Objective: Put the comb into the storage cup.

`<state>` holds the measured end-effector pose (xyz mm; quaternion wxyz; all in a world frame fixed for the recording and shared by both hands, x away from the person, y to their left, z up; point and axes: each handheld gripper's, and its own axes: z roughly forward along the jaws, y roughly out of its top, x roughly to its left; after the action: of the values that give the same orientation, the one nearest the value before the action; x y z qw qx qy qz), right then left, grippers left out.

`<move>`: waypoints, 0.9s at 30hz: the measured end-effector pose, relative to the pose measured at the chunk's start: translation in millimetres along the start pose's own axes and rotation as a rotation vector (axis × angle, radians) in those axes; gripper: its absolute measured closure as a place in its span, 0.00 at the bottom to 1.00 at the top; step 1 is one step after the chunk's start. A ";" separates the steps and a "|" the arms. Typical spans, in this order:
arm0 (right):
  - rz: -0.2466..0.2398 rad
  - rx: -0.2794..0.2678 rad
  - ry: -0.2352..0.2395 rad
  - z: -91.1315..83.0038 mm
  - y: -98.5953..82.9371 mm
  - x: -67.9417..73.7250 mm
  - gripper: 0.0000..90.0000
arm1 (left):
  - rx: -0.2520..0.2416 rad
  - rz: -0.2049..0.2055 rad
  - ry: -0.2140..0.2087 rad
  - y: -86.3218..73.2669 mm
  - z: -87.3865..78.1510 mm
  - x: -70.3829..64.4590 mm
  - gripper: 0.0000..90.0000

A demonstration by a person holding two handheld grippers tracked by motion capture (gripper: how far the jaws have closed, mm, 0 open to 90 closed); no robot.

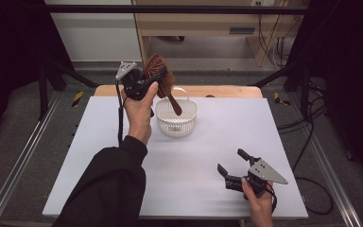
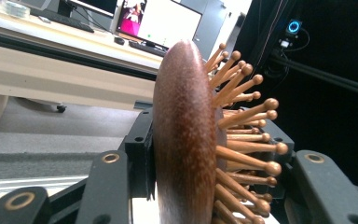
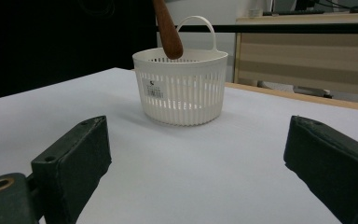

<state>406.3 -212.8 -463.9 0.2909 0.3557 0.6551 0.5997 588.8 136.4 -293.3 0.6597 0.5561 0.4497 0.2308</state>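
Right gripper (image 1: pixel 232 166) rests low on the near right part of the white worktop (image 1: pixel 217 142), fingers (image 3: pixel 70 158) spread wide with nothing between them — idle, its camera looking across the bare surface at the basket. Judgement: parked out of the way so the other hand can work alone.

Left hand (image 1: pixel 139 111) is raised above the far-left part of the worktop. Left gripper (image 1: pixel 152 81) is clamped on the head of a wooden hairbrush (image 1: pixel 159 75); in the left gripper view the fingers (image 2: pixel 142 154) press the brush's smooth dark back on one side, with the ball-tipped bristles pointing toward the opposite one. Gripping the broad head rather than the handle probably gives flatter contact and leaves the handle free to lead downward.

The brush hangs tilted, handle down, above the white slatted basket (image 1: pixel 186 124), which stands near the far middle of the worktop. In the right gripper view the handle tip sits at about rim level of the basket; whether it touches the rim I cannot tell. The brush is not yet released.

Judged step: lowering the brush handle-first into the basket. Risk — the wide head catching on the rim or the upright carry loop.

Beyond the worktop: wooden desks and cables.
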 end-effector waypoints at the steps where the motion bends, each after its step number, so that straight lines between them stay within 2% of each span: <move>1: 0.000 0.001 -0.001 -0.4 0.0 0.1 0.08 | -0.005 0.000 0.003 -0.7 -0.2 0.6 0.56; 3: -0.001 0.000 0.000 -0.6 0.1 0.2 0.08 | -0.006 0.003 0.008 -2.8 -0.2 2.1 0.56; 7: -0.004 0.003 0.006 0.5 -0.1 0.5 0.08 | 0.008 -0.021 0.008 -9.9 2.7 5.2 0.56; 16: -0.003 0.002 0.003 -0.6 -0.2 -0.9 0.08 | 0.023 0.010 0.017 -23.5 14.0 0.7 0.56; 23: -0.003 0.003 0.002 -0.4 -0.4 -1.0 0.08 | 0.043 0.001 0.018 -39.3 22.2 0.8 0.55; 27: -0.002 0.002 0.002 -0.2 -0.5 -1.2 0.08 | 0.066 0.012 0.026 -49.7 26.0 0.4 0.55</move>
<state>406.7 -213.9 -464.5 0.2907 0.3547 0.6564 0.5990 601.4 109.4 -340.8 0.6337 0.5771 0.4624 0.2268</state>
